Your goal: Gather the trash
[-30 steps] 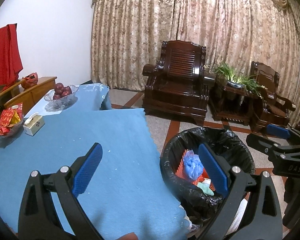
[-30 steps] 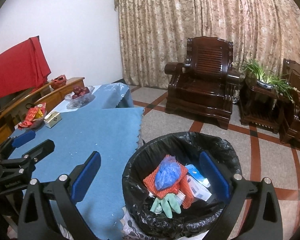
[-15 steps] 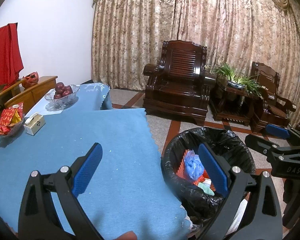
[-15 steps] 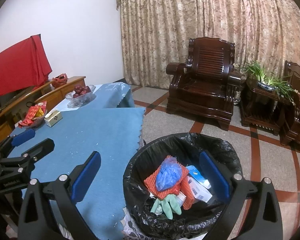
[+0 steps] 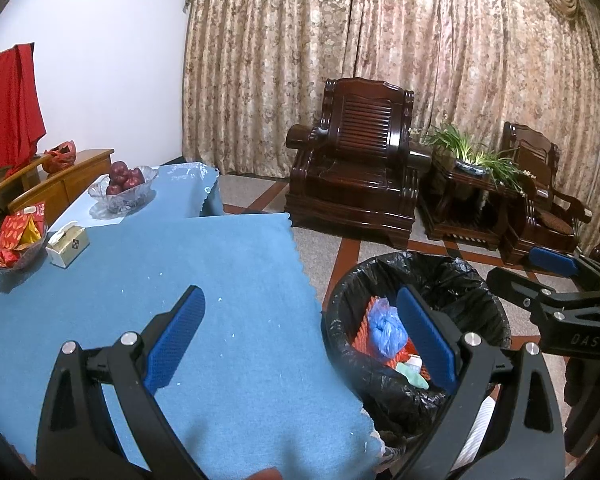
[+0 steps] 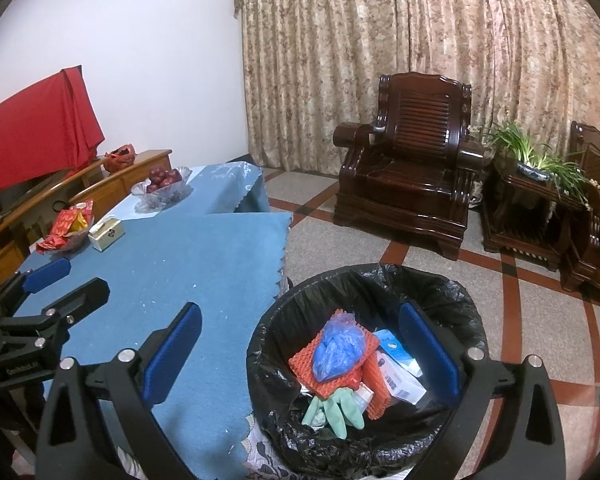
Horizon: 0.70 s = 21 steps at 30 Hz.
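Note:
A bin with a black liner (image 6: pixel 364 276) stands on the floor beside the blue-clothed table (image 6: pixel 204 256). Inside lie a blue plastic bag (image 6: pixel 338 348), an orange foam net (image 6: pixel 340 384), a green glove (image 6: pixel 334 410) and a white box (image 6: pixel 398 378). My right gripper (image 6: pixel 300 354) hovers open over the bin's near side, holding nothing. My left gripper (image 5: pixel 300 336) is open and empty too, straddling the table's corner and the bin (image 5: pixel 440 272). Each gripper shows in the other's view: the left gripper (image 6: pixel 64 280) over the cloth, the right gripper (image 5: pixel 536 272) beyond the bin.
At the table's far end sit a glass fruit bowl (image 5: pixel 124 190), a tissue box (image 5: pixel 68 242) and a dish of red packets (image 5: pixel 16 236). Dark wooden armchairs (image 5: pixel 360 176) and a potted plant (image 5: pixel 472 156) stand across the tiled floor before the curtain.
Almost nothing differs. Both grippers stay open and hold their places, with only a slight drift of the views.

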Tool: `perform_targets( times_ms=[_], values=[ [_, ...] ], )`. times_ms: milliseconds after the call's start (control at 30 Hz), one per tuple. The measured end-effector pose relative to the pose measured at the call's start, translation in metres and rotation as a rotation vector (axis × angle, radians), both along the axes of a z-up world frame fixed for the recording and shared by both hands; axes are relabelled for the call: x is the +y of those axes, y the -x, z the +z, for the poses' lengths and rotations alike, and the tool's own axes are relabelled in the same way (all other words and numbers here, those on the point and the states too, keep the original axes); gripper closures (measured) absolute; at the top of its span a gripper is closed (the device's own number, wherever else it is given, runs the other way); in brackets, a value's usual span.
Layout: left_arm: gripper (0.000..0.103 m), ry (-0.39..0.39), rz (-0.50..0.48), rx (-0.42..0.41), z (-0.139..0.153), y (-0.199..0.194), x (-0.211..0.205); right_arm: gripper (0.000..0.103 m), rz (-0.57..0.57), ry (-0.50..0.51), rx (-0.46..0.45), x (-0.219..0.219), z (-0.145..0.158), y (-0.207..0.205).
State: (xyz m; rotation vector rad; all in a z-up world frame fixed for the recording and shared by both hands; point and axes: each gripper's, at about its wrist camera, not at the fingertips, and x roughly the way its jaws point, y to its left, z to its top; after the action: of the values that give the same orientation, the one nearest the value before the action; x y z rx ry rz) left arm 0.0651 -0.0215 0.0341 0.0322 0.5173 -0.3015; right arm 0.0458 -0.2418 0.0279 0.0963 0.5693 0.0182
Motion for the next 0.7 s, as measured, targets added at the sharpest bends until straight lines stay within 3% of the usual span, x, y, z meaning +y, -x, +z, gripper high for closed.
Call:
perform_targets(
  times_ms=[700],
  values=[
    [0.009,0.000,0.000,0.008,-0.0022,0.0009,0.0062,0.006,0.001,0.000,0.000,-0.0007,0.0007,-0.0004]
  ],
)
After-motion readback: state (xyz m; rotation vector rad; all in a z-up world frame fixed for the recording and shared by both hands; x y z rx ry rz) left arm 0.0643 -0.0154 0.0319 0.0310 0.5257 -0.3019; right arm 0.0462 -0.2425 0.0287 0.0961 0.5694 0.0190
